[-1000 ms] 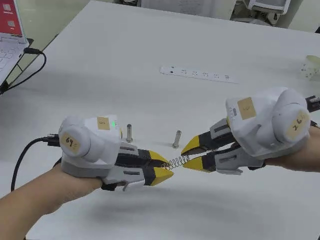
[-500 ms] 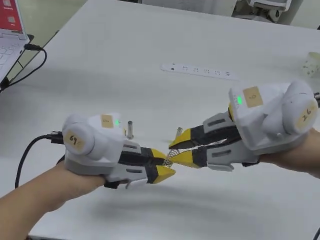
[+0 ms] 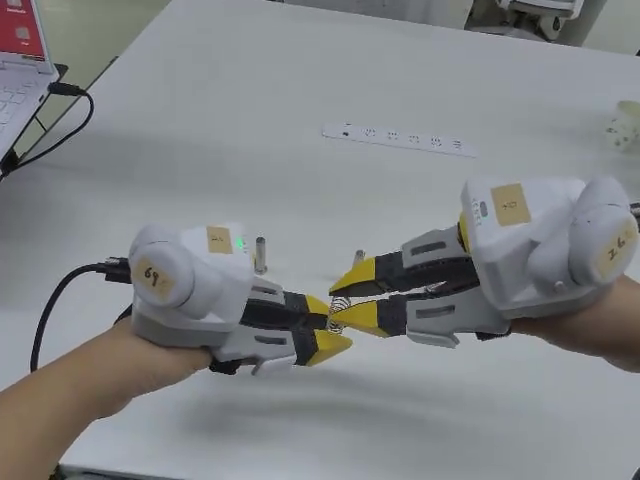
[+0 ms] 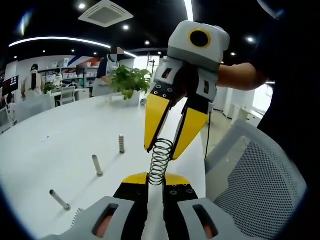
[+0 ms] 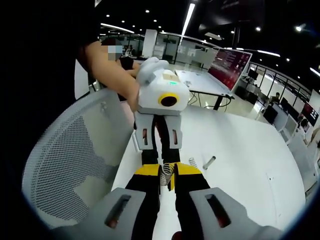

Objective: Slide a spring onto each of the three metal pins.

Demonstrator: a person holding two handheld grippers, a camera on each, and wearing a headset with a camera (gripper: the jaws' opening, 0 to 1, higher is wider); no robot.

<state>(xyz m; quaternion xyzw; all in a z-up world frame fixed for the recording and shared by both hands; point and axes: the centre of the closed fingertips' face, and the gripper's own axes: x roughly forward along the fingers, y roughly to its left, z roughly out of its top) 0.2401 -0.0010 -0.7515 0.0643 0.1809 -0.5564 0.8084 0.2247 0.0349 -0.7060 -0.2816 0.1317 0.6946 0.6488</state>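
A small metal spring (image 3: 338, 306) is held in the air between my two grippers. My left gripper (image 3: 336, 331) is shut on its near end, and in the left gripper view the spring (image 4: 159, 162) rises straight from the yellow tips (image 4: 156, 179). My right gripper (image 3: 343, 303) faces it, open, with one yellow jaw on each side of the spring's far end (image 4: 163, 146). In the right gripper view the spring (image 5: 166, 174) sits between my own jaws. Two upright metal pins (image 3: 260, 255) (image 3: 358, 259) stand just behind the grippers. Three pins (image 4: 121, 143) (image 4: 97, 165) (image 4: 60, 200) appear in the left gripper view.
A white power strip (image 3: 400, 140) lies farther back on the white table (image 3: 250, 120). A laptop (image 3: 20, 50) and a black cable (image 3: 60, 100) are at the far left. Another loose spring (image 5: 192, 162) lies beside a pin (image 5: 209, 161). A mesh chair (image 4: 260, 180) stands at the table's edge.
My right gripper has moved left toward the left gripper, so its open jaws now reach over the spring's free end. The left gripper has stayed shut on the spring.
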